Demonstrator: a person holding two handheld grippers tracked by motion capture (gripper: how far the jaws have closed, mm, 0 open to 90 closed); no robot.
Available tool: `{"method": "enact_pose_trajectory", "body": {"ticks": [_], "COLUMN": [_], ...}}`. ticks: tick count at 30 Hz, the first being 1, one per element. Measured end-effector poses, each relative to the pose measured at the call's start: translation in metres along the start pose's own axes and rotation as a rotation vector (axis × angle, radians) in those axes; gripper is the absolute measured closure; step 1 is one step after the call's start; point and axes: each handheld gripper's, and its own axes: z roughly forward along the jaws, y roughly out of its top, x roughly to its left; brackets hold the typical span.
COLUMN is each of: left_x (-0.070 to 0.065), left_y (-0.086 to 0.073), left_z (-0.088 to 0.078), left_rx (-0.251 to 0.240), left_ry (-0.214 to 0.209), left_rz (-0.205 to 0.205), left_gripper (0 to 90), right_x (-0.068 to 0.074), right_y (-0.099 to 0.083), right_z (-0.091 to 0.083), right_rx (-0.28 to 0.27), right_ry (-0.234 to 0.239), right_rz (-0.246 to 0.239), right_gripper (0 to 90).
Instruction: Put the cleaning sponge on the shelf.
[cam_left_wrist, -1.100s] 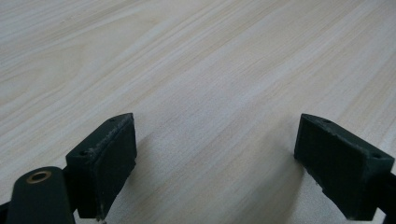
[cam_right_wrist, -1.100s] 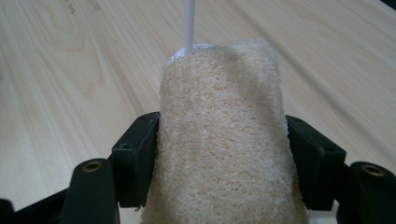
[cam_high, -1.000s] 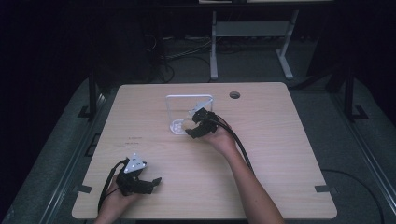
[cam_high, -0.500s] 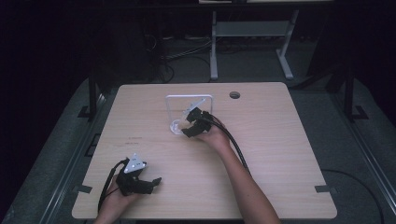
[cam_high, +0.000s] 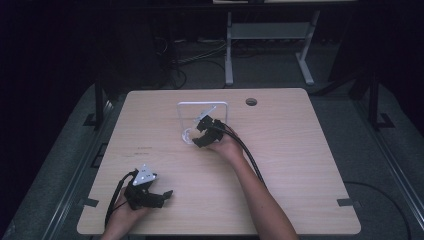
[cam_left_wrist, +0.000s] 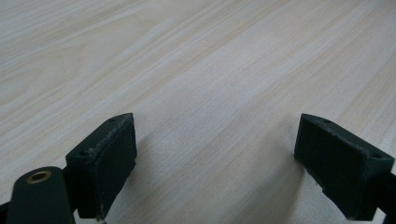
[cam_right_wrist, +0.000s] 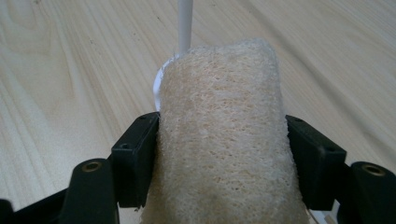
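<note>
Right gripper (cam_right_wrist: 222, 154) has its jaws clamped on a loofah sponge (cam_right_wrist: 222, 135), its long axis pointing straight ahead at the white frame (cam_high: 202, 105) just beyond. Left gripper (cam_high: 162, 196) sits wide open and empty, well away from that frame.

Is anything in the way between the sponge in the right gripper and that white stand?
Nothing visible. The right gripper is clamped on the sponge, and the sponge's far end already sits right at the white stand; its thin upright rises just behind it. Whether they touch is not clear.
</note>
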Motion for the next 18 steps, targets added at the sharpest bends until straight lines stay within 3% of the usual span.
{"method": "enact_pose_trajectory", "body": {"ticks": [13, 18], "left_x": [0.0001, 0.0001], "left_y": [0.0001, 0.0000], "left_z": [-0.0002, -0.0001], "left_rx": [0.002, 0.001], "left_ry": [-0.001, 0.000], "left_rz": [0.001, 0.002], "left_gripper": [12.2, 12.2], "right_x": [0.0000, 0.0020], "right_y": [-0.0003, 0.0014], "right_z": [0.0020, -0.0050], "right_rx": [0.006, -0.008], "right_ry": [-0.001, -0.006], "right_rz": [0.005, 0.003], "right_gripper": [26.6, 26.2]}}
